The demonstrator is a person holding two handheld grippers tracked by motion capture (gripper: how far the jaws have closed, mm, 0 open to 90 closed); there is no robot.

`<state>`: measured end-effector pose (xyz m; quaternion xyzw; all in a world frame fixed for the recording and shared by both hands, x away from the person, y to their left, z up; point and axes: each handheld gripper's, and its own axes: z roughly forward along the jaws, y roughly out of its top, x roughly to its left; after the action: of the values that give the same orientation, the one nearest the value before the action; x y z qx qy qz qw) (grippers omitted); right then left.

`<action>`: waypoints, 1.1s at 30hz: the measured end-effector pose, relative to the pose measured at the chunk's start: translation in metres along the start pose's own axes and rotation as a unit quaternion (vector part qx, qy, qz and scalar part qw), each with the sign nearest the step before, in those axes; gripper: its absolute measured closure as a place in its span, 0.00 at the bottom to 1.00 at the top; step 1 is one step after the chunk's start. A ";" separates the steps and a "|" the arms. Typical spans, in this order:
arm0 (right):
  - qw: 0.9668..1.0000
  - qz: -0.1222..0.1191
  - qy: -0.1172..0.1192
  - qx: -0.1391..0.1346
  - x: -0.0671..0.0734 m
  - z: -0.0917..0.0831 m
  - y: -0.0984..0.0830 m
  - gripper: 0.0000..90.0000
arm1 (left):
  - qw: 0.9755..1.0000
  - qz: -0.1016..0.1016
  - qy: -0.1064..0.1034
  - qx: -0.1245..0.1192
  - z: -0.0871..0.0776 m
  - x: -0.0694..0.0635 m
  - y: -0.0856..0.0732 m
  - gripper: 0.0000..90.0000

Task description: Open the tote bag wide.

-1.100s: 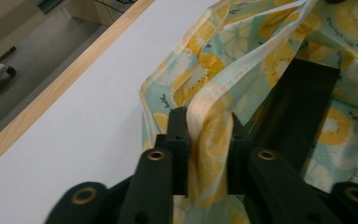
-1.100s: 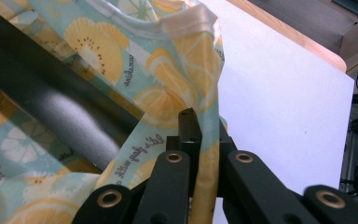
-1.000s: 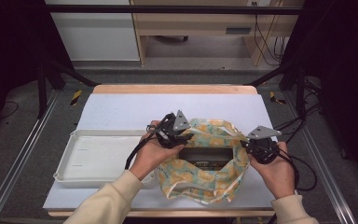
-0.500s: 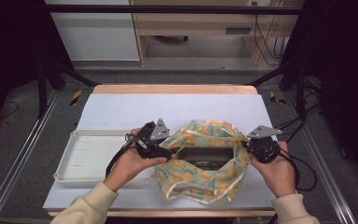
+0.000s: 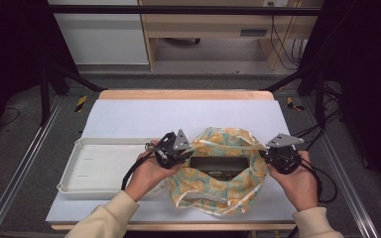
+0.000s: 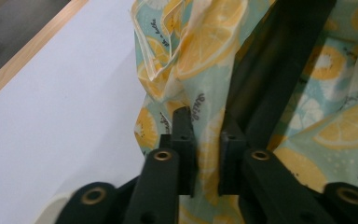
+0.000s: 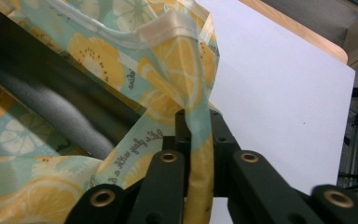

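Observation:
A lemon-print cloth bag (image 5: pixel 218 186) lies on the white mat with a dark box (image 5: pixel 218 163) inside its open mouth. My left gripper (image 5: pixel 182 154) is at the bag's left rim. Its jaws have just been closing, and a fold of the bag (image 6: pixel 200 60) sits pinched between them at my left gripper (image 6: pixel 207 154), beside the dark box (image 6: pixel 279 70). My right gripper (image 5: pixel 264 156) holds the right rim. Its jaws have just been opening slightly, but the bag's (image 7: pixel 98 56) hem still runs squeezed through my right gripper (image 7: pixel 198 135).
A white shallow tray (image 5: pixel 79 168) lies to the left of the bag, under the left forearm. The white mat (image 5: pixel 178 116) stretches bare behind the bag to the wooden table edge (image 5: pixel 183 94). Cables trail off the table's right side.
The left gripper pulled off the rim to the left and down, then came back to the bag's left rim and shut on it. The right hand stayed put.

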<state>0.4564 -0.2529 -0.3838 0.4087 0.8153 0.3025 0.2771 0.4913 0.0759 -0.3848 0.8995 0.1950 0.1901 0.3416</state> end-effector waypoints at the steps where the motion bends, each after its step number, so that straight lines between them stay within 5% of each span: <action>1: 1.000 -0.001 0.000 0.000 -0.001 -0.001 0.000 0.89 | 1.000 0.001 0.000 -0.001 0.000 -0.001 0.003 0.96; 9: 1.000 -0.001 -0.003 -0.020 0.007 -0.010 0.003 0.50 | 1.000 0.012 0.008 -0.024 -0.003 -0.006 0.025 0.98; 15: 1.000 0.022 -0.011 0.003 0.011 0.009 0.007 0.33 | 0.999 0.011 0.006 -0.044 -0.009 -0.010 0.032 0.98; 18: 0.999 0.027 -0.010 0.015 0.011 0.021 0.006 0.41 | 0.999 0.013 0.005 -0.049 -0.012 -0.011 0.033 0.98; 25: 0.999 0.017 -0.021 0.046 0.004 0.030 -0.001 0.80 | 0.999 0.012 0.011 -0.034 -0.004 -0.005 0.030 0.98; 33: 0.997 0.011 -0.029 0.068 -0.002 0.052 -0.012 0.90 | 1.000 0.002 0.025 -0.006 0.021 0.005 0.026 0.99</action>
<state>0.4878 -0.2467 -0.4262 0.4445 0.8207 0.2378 0.2688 0.5114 0.0486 -0.3804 0.8927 0.2010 0.2145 0.3414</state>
